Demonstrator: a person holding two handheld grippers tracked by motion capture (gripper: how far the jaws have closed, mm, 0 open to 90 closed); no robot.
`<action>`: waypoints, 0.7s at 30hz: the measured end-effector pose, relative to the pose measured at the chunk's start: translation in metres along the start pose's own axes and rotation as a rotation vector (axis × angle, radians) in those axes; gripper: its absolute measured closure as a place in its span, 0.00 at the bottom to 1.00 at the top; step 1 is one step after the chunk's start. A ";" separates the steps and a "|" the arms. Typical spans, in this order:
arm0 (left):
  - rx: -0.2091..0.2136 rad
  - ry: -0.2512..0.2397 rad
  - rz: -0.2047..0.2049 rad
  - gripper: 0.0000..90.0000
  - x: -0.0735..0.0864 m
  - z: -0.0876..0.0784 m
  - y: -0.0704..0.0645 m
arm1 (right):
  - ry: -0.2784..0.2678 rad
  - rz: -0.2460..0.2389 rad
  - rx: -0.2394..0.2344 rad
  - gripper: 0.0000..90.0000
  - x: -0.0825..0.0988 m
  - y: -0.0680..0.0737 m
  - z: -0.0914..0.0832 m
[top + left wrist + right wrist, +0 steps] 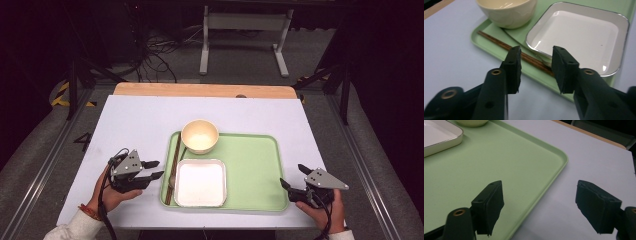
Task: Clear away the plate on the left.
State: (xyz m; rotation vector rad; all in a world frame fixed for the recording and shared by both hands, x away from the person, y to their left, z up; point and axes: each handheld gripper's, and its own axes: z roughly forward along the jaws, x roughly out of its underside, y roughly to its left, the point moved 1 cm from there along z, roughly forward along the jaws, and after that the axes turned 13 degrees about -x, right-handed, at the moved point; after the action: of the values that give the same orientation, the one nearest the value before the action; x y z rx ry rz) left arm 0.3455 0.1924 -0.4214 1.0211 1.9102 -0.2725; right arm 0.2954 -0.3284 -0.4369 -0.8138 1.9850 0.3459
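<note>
A green tray (pixel 250 165) lies on the white table top. On it stand a cream bowl (pixel 200 136) at the back left and a white square plate (pixel 200 182) in front of it. Brown chopsticks (pixel 174 165) lie along the tray's left rim. My left gripper (pixel 157 169) hovers just left of the tray, open, with nothing between its jaws. In the left gripper view the gripper (pixel 536 50) points at the chopsticks (pixel 496 42), the plate (pixel 579 35) and the bowl (pixel 506 12). My right gripper (pixel 292 175) stands open at the tray's front right corner; in its own view the gripper (pixel 540 186) straddles the tray's rim (pixel 554 170).
The right half of the tray (pixel 499 165) is bare. A wooden strip (pixel 200 90) runs along the table's far edge. Behind the table are cables (pixel 150 55) on the floor and a white frame (pixel 245 30). Metal rails flank both sides of the table.
</note>
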 end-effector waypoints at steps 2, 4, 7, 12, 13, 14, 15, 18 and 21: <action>-0.019 -0.002 -0.002 0.63 0.002 -0.001 0.002 | -0.001 -0.001 0.000 0.25 0.000 0.000 0.000; -0.046 0.000 -0.008 0.54 0.005 -0.003 0.007 | 0.000 -0.006 0.001 0.25 -0.001 -0.001 0.001; -0.081 0.000 -0.011 0.49 0.009 -0.006 0.011 | -0.001 -0.006 0.002 0.24 -0.001 -0.001 0.001; -0.118 -0.006 -0.030 0.41 0.015 -0.012 0.018 | -0.004 -0.013 0.008 0.23 -0.002 -0.003 0.002; -0.127 -0.005 -0.031 0.40 0.017 -0.013 0.020 | -0.002 -0.015 0.010 0.23 -0.003 -0.003 0.002; -0.141 -0.004 -0.038 0.37 0.019 -0.014 0.022 | -0.003 -0.015 0.012 0.23 -0.003 -0.004 0.003; -0.147 -0.008 -0.047 0.35 0.021 -0.015 0.024 | -0.006 -0.015 0.013 0.22 -0.003 -0.004 0.003; -0.173 0.003 -0.050 0.29 0.027 -0.018 0.028 | -0.007 -0.019 0.015 0.22 -0.003 -0.005 0.004; -0.186 0.000 -0.064 0.27 0.035 -0.022 0.032 | -0.009 -0.026 0.023 0.21 -0.003 -0.007 0.004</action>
State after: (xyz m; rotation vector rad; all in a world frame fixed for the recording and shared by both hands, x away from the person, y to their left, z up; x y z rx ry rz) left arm 0.3480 0.2441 -0.4311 0.8375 1.9305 -0.1282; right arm 0.3034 -0.3301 -0.4356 -0.8211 1.9655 0.3106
